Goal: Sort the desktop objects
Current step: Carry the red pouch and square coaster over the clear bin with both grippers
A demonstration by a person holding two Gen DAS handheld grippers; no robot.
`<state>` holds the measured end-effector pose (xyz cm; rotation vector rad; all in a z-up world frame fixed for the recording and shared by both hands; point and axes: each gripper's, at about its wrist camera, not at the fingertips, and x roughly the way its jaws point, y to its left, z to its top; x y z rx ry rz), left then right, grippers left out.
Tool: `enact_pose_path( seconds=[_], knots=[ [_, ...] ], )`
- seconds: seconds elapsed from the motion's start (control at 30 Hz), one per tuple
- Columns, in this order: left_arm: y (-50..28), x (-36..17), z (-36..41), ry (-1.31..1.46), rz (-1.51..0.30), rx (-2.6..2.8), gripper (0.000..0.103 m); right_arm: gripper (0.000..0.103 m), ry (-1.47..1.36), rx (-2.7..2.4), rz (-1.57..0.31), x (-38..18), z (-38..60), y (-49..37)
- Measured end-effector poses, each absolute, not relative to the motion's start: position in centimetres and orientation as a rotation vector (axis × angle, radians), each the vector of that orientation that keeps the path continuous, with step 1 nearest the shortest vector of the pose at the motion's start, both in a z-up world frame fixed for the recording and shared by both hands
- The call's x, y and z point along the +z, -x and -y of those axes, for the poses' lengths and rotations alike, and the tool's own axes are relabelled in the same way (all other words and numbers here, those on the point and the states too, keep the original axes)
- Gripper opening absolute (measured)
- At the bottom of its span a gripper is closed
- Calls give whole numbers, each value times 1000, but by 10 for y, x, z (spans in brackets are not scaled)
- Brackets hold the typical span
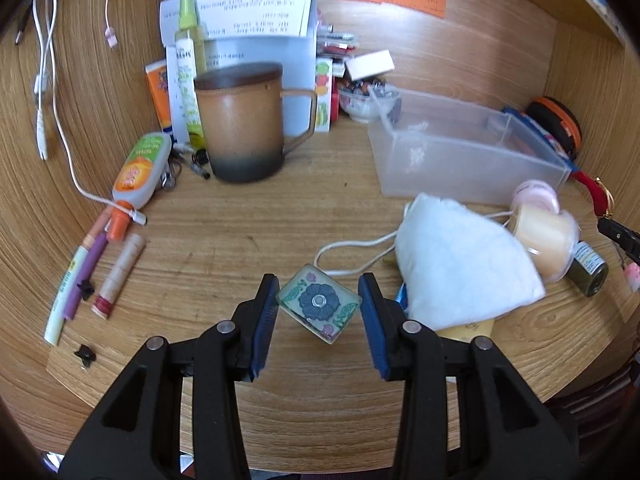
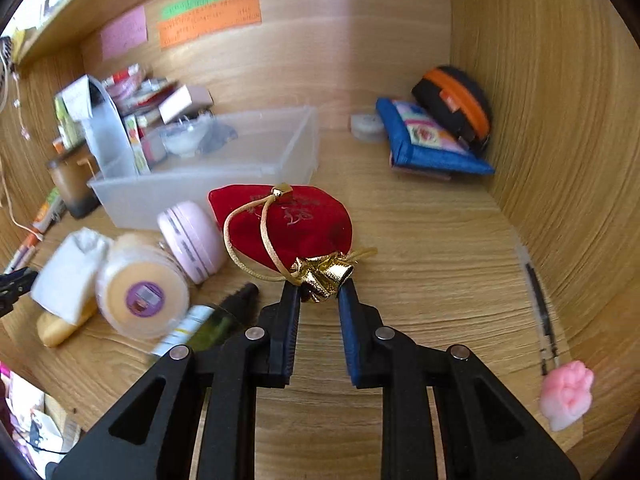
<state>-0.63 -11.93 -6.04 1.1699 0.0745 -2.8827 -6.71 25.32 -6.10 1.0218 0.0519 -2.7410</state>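
Observation:
In the left wrist view my left gripper (image 1: 319, 306) closes on a square glass tile (image 1: 318, 304) with a blue flower, tilted between the blue pads just above the desk. In the right wrist view my right gripper (image 2: 319, 286) pinches the gold neck (image 2: 322, 276) of a red velvet drawstring pouch (image 2: 286, 226) lying on the desk. A clear plastic bin (image 1: 460, 152) stands at the back; it also shows in the right wrist view (image 2: 208, 176).
A brown mug (image 1: 244, 120), a lotion tube (image 1: 138, 172) and pens (image 1: 76, 280) stand left. A white cloth (image 1: 460, 268), a round tub (image 2: 142, 292), a pink case (image 2: 192, 240), a dark bottle (image 2: 208, 328) lie mid-desk. A blue pouch (image 2: 424, 140) and a pink eraser (image 2: 566, 392) are right.

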Motion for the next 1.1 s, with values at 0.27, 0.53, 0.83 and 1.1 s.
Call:
enact_pose_path(
  seconds=[0.27,0.53,0.83,1.1],
  knots=[
    [3,-37,115,-1097,-45,-2933,40,18,-909,-2761,-31,-28,-257,50],
    [20,2,98,-999,76,-3012,40,18,-849,-2730,-32,-9,-255,51],
    [62,45,80,-944,105,-3123,40,18,-803,-2694,-70,11,-243,71],
    [113,63,62,-992,128,-3159,40,18,-786,-2653,-128,25,-221,104]
  ],
)
